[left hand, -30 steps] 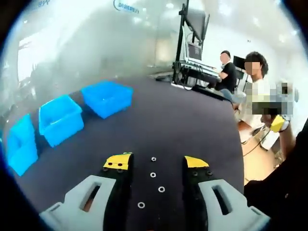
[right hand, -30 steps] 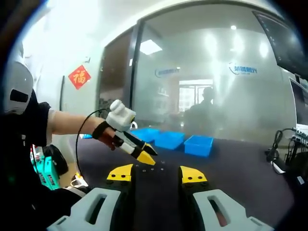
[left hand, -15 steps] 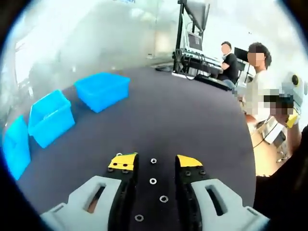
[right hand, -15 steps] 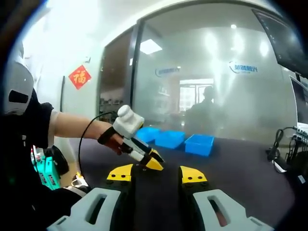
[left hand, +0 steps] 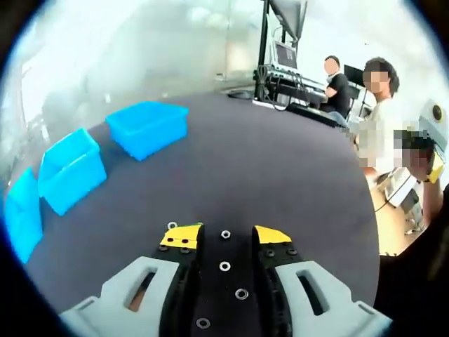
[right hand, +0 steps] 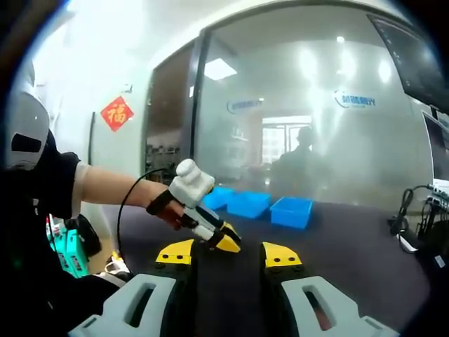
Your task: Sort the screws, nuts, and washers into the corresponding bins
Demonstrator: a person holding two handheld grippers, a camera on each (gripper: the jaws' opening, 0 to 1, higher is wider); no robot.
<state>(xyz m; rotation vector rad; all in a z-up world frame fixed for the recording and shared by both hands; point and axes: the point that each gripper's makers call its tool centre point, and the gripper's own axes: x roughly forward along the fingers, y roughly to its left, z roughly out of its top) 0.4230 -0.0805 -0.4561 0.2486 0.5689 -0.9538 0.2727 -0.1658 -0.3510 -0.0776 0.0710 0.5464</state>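
Small washers or nuts point(left hand: 224, 266) are lying in a row on the dark table point(left hand: 280, 175), sitting between the left gripper point(left hand: 225, 238) jaws, which are standing part open, holding nothing. They're looking light, hard, slippery and flat; best pinching one across its rim. Blue bins point(left hand: 146, 128) are sitting well beyond the row. Right gripper point(right hand: 229, 255) is hanging open, empty.

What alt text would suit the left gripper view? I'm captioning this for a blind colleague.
The left gripper hangs low over a dark table, jaws open around a line of small metal rings. Three blue bins sit in a row at the left, and people sit at desks beyond the table's far edge.
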